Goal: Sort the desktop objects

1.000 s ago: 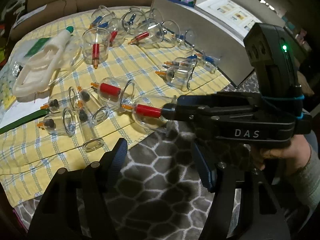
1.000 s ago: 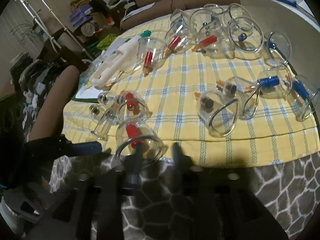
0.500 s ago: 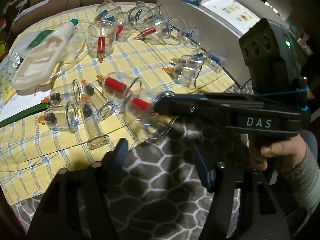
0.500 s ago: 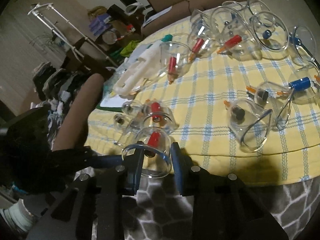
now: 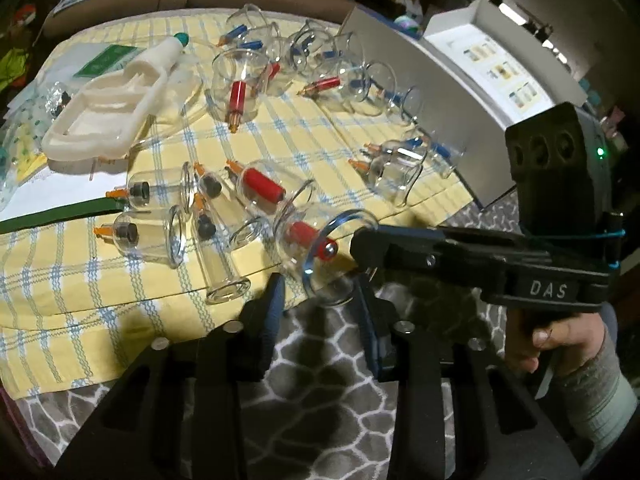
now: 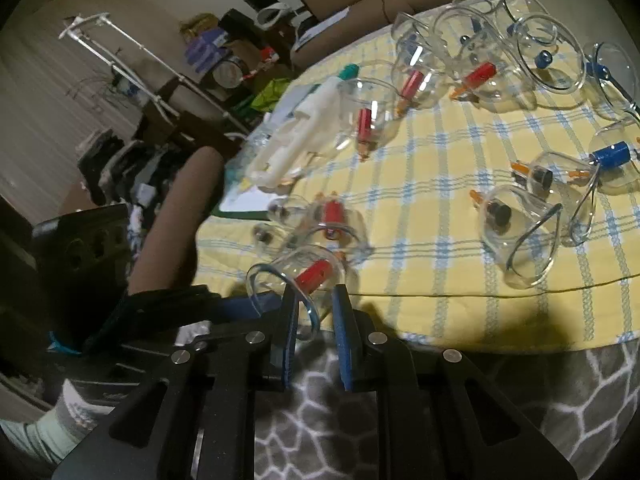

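Right gripper (image 6: 314, 312): jaws pinching the rim of a clear cup (image 6: 298, 276) with red valve, at the near edge of the yellow cloth (image 6: 440, 200). Left gripper (image 5: 320, 300): jaws spread, flanking the same cup. Other cups (image 5: 240, 84) and white pump (image 5: 108, 108): scattered on cloth.

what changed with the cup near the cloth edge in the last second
The right tongs closed on the rim of the clear cupping cup with the red valve and lifted it, tipping its mouth up off the yellow checked cloth. The left tongs drew in beneath it, open. The other cups and the white pump stayed put.
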`<action>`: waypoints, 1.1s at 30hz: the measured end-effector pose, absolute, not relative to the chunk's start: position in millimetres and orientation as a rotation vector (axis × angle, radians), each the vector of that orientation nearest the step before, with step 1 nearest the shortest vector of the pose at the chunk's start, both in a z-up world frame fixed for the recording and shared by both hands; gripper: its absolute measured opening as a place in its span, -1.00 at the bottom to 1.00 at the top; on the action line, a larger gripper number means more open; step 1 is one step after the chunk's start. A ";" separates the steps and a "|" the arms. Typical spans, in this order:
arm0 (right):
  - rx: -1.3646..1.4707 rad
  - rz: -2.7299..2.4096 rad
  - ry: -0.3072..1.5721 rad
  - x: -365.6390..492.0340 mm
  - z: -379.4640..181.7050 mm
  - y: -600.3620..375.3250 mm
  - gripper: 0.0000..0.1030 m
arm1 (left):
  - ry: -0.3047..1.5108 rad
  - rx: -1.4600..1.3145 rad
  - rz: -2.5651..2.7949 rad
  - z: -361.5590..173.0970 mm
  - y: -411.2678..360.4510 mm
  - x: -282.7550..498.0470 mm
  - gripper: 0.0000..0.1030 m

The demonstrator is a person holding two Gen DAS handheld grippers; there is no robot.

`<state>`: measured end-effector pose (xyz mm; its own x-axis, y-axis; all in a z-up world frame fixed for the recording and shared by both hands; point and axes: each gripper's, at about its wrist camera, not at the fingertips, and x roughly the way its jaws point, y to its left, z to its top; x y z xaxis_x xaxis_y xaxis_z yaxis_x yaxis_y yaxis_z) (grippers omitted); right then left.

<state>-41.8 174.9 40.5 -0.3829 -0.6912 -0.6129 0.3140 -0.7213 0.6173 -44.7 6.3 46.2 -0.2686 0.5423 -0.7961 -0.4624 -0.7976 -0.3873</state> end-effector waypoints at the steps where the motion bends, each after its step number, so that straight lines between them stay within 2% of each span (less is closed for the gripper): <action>1: 1.217 -2.126 -0.538 -40.6 41.8 174.4 -0.69 | -0.104 -1.355 2.097 47.5 6.3 -44.8 -0.52; 12: 1.244 -2.119 -0.610 -31.5 52.6 187.5 -0.74 | -0.145 -1.290 2.068 68.6 10.6 -39.3 -0.52; 22: 1.164 -2.180 -0.748 -32.4 83.5 234.1 -0.74 | -0.269 -1.220 1.985 106.5 41.8 -51.9 -0.52; 28: 1.041 -2.258 -0.836 -36.4 123.8 288.5 -0.74 | -0.246 -1.166 1.928 145.4 101.1 -76.0 -0.50; 33: 0.929 -2.361 -0.884 -53.8 167.6 358.4 -0.74 | -0.228 -1.146 1.837 174.5 183.7 -116.6 -0.50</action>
<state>-53.8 358.4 167.6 -0.6715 -0.6018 -0.4324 0.1702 -0.6931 0.7005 -116.6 183.7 174.5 -0.1350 0.7797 -0.6114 -0.6065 -0.5530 -0.5712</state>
